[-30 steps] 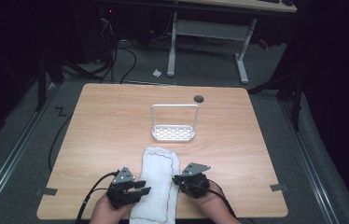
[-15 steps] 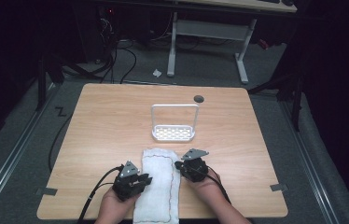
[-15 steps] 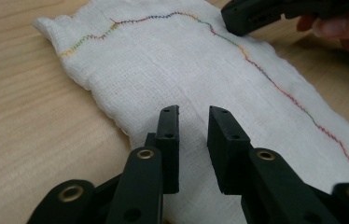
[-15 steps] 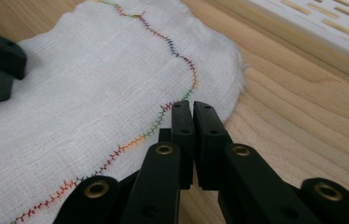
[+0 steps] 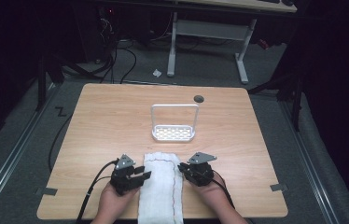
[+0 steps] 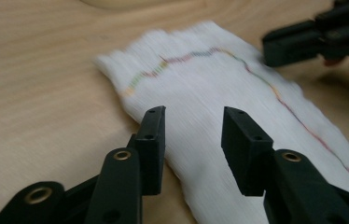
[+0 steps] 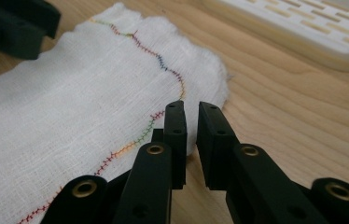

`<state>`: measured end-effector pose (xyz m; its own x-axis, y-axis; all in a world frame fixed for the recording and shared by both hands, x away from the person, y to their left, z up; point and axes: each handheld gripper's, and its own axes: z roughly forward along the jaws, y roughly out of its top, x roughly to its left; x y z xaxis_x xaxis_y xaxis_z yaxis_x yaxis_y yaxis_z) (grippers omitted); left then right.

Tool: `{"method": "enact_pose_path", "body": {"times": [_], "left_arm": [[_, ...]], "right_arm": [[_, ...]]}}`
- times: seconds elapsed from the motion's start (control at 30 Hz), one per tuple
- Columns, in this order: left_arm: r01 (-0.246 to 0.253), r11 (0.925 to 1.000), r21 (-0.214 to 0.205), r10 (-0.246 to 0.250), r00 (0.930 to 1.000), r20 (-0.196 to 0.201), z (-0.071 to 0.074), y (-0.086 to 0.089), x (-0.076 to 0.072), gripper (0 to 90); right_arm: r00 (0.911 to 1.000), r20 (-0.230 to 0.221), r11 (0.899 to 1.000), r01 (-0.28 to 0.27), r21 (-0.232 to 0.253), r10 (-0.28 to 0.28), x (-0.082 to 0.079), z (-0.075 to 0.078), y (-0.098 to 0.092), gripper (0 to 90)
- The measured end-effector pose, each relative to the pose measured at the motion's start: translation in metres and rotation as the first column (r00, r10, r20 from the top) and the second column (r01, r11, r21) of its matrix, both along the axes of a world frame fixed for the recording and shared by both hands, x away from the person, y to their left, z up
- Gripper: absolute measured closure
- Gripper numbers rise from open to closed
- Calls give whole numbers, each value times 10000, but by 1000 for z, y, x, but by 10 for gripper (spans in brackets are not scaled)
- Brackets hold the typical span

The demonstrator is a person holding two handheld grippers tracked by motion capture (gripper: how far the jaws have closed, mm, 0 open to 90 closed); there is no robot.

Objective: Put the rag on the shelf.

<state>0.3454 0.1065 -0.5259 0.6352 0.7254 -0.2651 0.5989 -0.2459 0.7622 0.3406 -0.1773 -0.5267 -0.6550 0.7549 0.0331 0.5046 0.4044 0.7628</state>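
The left tongs [image 5: 141,176] sit in the lower left of the high view, at the left edge of a long white woven cloth with a wavy rainbow stitch line [image 5: 161,186]. In the left gripper view these tongs [image 6: 193,135] are partly open and have just been opening. The cloth [image 6: 219,93] lies under the gap, and the pads do not press on it.

The right tongs [image 5: 182,169] sit at the right edge of the cloth. In the right gripper view these tongs [image 7: 191,135] show just a thin gap and have opened a little. They hover over the cloth's stitched edge [image 7: 70,102] and I can't see them pinching it.

The cloth lies flat at the bottom middle of the light wooden worktop [image 5: 102,126]. Above it, near the middle, stands a small white plastic rack with a tall loop handle [image 5: 173,133]. A small dark round hole [image 5: 198,98] is in the worktop's upper right.
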Motion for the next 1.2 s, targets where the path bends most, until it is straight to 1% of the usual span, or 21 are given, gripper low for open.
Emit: {"method": "enact_pose_path", "body": {"times": [0.1, 0.27, 0.33, 0.4, 0.47, 0.5, 0.53, 0.57, 0.6, 0.63, 0.67, 0.7, 0.73, 0.83, 0.9, 0.93, 0.97, 1.07, 1.13, 1.17, 1.2], "left_arm": [[-557, 9984, 15, 557, 9983, -194, -2, -1, 21, 497], [-871, 9960, 180, 879, 9946, -556, -8, -5, 38, 508], [-933, 9953, 277, 947, 9940, -540, -8, -7, 39, 524], [-928, 9956, 140, 937, 9922, -819, -7, -8, 39, 621], [-876, 9957, 312, 896, 9936, -684, -8, -10, 37, 649], [-841, 9960, 306, 860, 9938, -706, -8, -11, 37, 709], [-734, 9968, 331, 756, 9946, -714, -8, -11, 36, 709], [-563, 9981, 263, 582, 9953, -772, -9, -12, 35, 785], [-424, 9988, 249, 441, 9964, -721, -10, -12, 35, 785], [-200, 9998, -53, 198, 9988, -450, -14, -10, 33, 814], [-200, 9998, -53, 198, 9988, -450, -14, -10, 33, 820], [-208, 9993, -306, 190, 9981, -590, -15, -7, 34, 820], [-200, 9993, -321, 181, 9981, -585, -16, -7, 33, 824], [-206, 9994, -261, 196, 9990, -397, -16, -8, 31, 826], [-184, 9992, -342, 168, 9987, -480, -16, -7, 32, 826], [-169, 9991, -376, 150, 9985, -517, -16, -7, 32, 826], [-173, 9989, -426, 150, 9984, -548, -17, -7, 32, 824], [-168, 9987, -484, 139, 9981, -599, -17, -6, 32, 824], [-161, 9989, -445, 136, 9983, -558, -17, -6, 32, 824], [-164, 9989, -443, 139, 9984, -554, -17, -6, 32, 824], [-161, 9990, -415, 139, 9985, -538, -17, -6, 31, 823]], "right_arm": [[9999, 30, 9997, 160, 157, -161, 1, 1, -6, 803], [9999, 34, 9994, 132, 309, -133, 1, 2, -9, 765], [9999, 38, 9994, 139, 309, -141, 0, 3, -9, 757], [9998, 40, 9992, 171, 357, -173, 0, 2, -10, 727], [9998, 42, 9992, 167, 373, -169, 0, 2, -10, 714], [9998, 56, 9991, 177, 385, -179, 1, 1, -9, 672], [9998, 56, 9991, 177, 385, -179, 1, 1, -9, 672], [9997, 73, 9992, 219, 327, -222, 1, -1, -7, 610], [9997, 73, 9992, 219, 327, -222, 1, -1, -7, 610], [9998, 125, 9997, 120, 217, -123, 1, -3, -4, 550], [9998, 125, 9997, 120, 217, -123, 1, -3, -4, 550], [9998, 150, 9998, 119, 155, -121, 1, -4, -2, 527], [9998, 140, 9998, 140, 146, -142, 2, -6, 0, 505], [9991, -253, 9975, 350, 619, -335, 8, -6, 5, 493], [9983, -415, 9986, 432, 312, -419, 15, -6, 11, 470], [9982, -420, 9989, 438, 190, -430, 19, -6, 13, 467], [9967, -637, 9980, 531, 330, -509, 26, -7, 15, 467], [9963, -633, 9978, 604, 281, -585, 30, -8, 15, 488], [9953, -751, 9977, 624, 263, -603, 33, -7, 16, 575], [9953, -751, 9977, 624, 263, -603, 33, -7, 16, 575], [9967, -689, 9989, 444, 181, -431, 31, -7, 17, 617]]}}
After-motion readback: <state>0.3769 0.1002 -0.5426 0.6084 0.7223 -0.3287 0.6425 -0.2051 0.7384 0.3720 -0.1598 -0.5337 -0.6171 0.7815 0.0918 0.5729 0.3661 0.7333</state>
